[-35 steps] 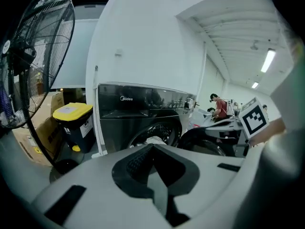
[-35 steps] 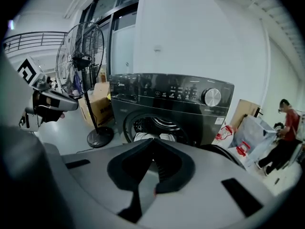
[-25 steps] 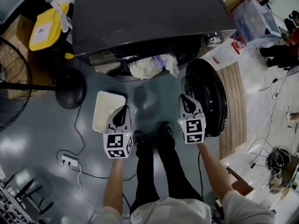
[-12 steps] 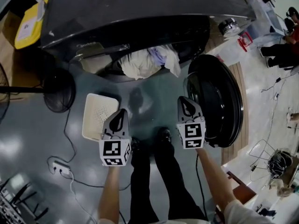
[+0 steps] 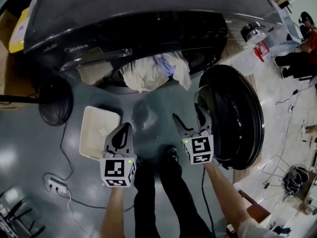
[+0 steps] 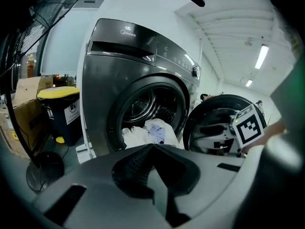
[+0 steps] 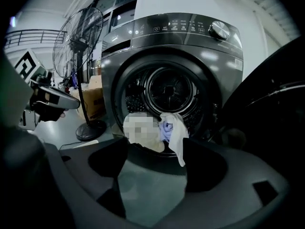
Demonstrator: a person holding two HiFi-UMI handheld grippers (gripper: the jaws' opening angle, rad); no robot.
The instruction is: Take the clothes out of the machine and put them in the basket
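We look down on the washing machine, its top cut off by the frame and its front in deep shadow, so the controls cannot be read in the head view. The clothes, a pale heap of white and light-blue cloth, spill out of the machine's mouth and hang over its lower rim. We cannot tell how much more lies deeper in the drum, nor tell single garments apart. The round door stands swung open at the right, and in the head view the right gripper overlaps its left edge. That gripper's jaws are opening, already well apart. Its own view shows only bare floor between them, with the clothes beyond and untouched. The left gripper has its jaws closed tip to tip on nothing, and in its own view the joined tips cover the lower edge of the heap. The white basket sits on the floor left of the person's shoes, apart from the machine, its near right corner hidden behind the left gripper. Of the fan the head view shows only the base and a piece of pole, and the yellow-lidded bin is cut off at the left edge
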